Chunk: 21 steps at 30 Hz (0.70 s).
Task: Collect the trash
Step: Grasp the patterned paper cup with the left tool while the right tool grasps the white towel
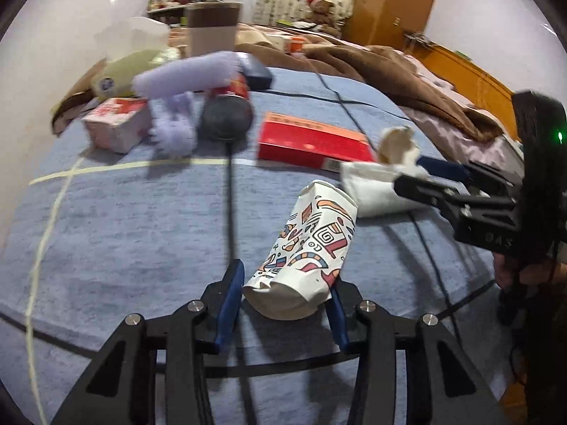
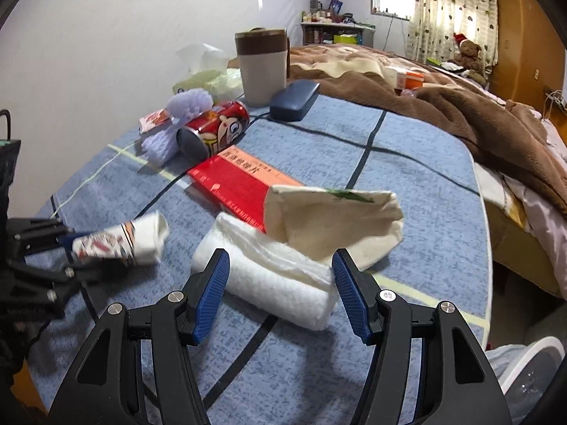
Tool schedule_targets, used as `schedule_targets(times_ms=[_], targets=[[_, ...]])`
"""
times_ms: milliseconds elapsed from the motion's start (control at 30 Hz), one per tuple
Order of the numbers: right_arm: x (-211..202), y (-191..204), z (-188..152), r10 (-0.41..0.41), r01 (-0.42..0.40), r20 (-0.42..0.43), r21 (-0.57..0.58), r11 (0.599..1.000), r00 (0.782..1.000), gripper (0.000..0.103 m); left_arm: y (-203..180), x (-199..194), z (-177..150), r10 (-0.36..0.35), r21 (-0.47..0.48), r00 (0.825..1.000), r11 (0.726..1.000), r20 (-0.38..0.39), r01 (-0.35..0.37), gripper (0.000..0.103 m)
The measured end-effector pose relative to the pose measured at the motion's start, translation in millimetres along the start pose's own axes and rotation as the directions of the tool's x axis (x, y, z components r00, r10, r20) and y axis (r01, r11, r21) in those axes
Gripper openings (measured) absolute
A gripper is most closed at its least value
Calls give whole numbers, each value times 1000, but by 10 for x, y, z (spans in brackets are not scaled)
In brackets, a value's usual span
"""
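A crushed paper cup (image 1: 304, 248) with a colourful print sticks up between the blue pads of my left gripper (image 1: 285, 276), which is shut on its lower end. The right wrist view shows the same cup (image 2: 120, 242) held at the left by that gripper (image 2: 71, 241). My right gripper (image 2: 280, 253) stands open astride a white rolled tissue bundle (image 2: 276, 283) on the blue bed cover (image 2: 407, 177). A crumpled beige paper bag (image 2: 336, 219) lies just beyond the bundle. In the left wrist view the right gripper (image 1: 411, 171) reaches in from the right at the bundle (image 1: 372, 191).
A flat red box (image 2: 241, 180), a red can (image 2: 212, 131) on its side and a purple fluffy item (image 2: 184, 113) lie further back. A beige mug (image 2: 262, 67), a dark glasses case (image 2: 294, 101) and a brown blanket (image 2: 460, 106) are behind. A white bag (image 2: 524, 372) is beside the bed.
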State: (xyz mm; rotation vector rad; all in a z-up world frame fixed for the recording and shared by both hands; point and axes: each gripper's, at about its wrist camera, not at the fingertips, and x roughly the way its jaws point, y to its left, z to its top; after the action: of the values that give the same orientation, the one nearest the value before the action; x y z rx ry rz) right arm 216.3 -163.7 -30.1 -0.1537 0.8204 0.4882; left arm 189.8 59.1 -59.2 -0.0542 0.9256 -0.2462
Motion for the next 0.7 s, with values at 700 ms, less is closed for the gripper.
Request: schedule_targets(times_ms=[700], targets=[[-18,147,-159,-54,48,-58,-87,995,997,61,-6,69,146,-28,16,1000,999,-7,28,72]])
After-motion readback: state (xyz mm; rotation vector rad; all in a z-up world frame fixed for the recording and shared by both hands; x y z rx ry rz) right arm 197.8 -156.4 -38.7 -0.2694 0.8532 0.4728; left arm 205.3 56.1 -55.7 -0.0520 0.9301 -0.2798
